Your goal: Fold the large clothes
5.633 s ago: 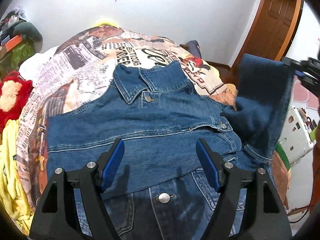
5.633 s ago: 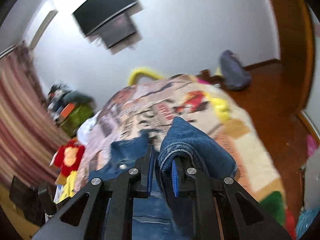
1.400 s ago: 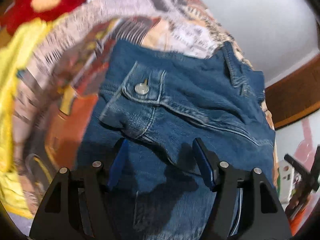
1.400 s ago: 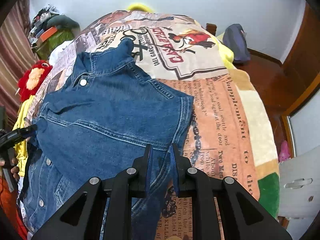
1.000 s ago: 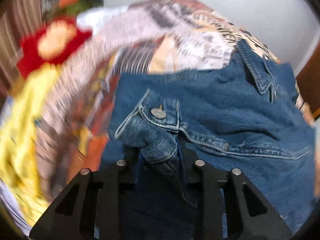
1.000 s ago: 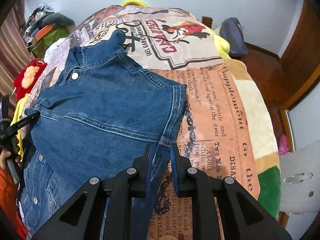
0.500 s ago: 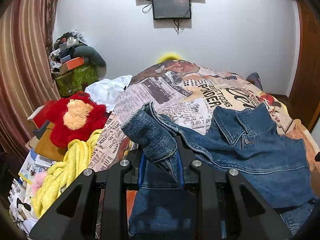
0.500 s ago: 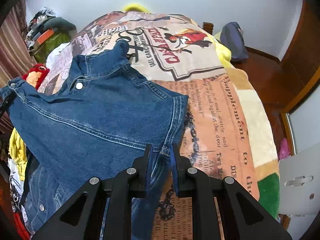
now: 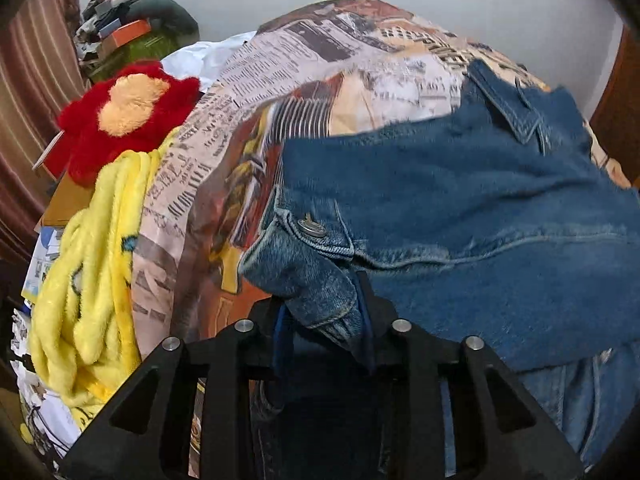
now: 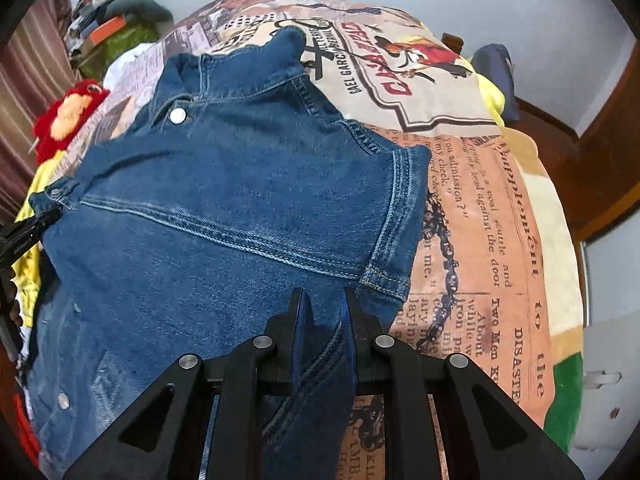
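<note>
The blue denim jacket (image 10: 224, 208) lies spread on the bed's newspaper-print blanket (image 10: 480, 184). The left tongs (image 9: 324, 312) are opening around its buttoned cuff (image 9: 304, 248), beside the collar-side sleeve; the right tongs (image 10: 324, 320) are pressed together over the jacket's hem side, pinching nothing visible. Denim looks heavy, stiff-creasing; seams and cuffs offer firm holds.
</note>
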A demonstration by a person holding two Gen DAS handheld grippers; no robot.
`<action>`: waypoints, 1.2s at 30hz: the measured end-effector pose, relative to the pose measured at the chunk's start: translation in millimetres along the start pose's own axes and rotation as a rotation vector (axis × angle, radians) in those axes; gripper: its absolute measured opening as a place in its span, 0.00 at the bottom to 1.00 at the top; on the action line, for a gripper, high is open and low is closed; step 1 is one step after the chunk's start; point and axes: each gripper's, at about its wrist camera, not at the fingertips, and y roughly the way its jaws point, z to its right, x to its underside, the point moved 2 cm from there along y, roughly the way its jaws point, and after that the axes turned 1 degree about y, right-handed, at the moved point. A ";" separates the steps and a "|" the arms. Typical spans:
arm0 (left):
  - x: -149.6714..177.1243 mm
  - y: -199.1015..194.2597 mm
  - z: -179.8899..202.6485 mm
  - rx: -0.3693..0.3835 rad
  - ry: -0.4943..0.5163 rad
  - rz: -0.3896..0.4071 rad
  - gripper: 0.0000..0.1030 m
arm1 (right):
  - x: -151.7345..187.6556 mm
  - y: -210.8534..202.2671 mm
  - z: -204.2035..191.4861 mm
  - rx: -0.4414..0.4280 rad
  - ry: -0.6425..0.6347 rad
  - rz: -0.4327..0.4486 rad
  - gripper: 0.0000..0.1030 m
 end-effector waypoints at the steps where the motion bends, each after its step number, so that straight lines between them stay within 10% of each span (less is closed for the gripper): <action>1: 2.4 -0.1 0.7 -0.011 0.010 0.000 0.39 | 0.5 1.5 -0.2 0.011 -0.006 0.002 0.13; 10: 18.6 -3.8 -18.1 -0.051 0.048 -0.024 0.74 | 9.4 2.2 7.9 0.084 -0.061 0.029 0.13; 16: 27.9 -15.9 -29.5 -0.020 0.032 -0.033 0.76 | 12.5 -0.1 14.7 0.057 -0.037 0.039 0.15; 18: 30.0 -21.5 -29.8 -0.024 0.041 -0.035 0.76 | 14.0 -2.0 14.1 0.081 -0.051 0.047 0.25; 20: 33.4 -28.0 -31.8 -0.059 0.062 -0.037 0.76 | 15.8 -4.2 15.4 0.156 -0.064 0.061 0.65; 22: 35.4 -33.8 -36.4 -0.077 0.076 -0.028 0.76 | 18.8 -6.8 18.8 0.240 -0.077 0.080 0.84; 36: -41.6 -15.8 -46.5 0.055 -0.024 0.002 0.77 | -21.0 -28.8 52.3 0.056 0.094 0.122 0.84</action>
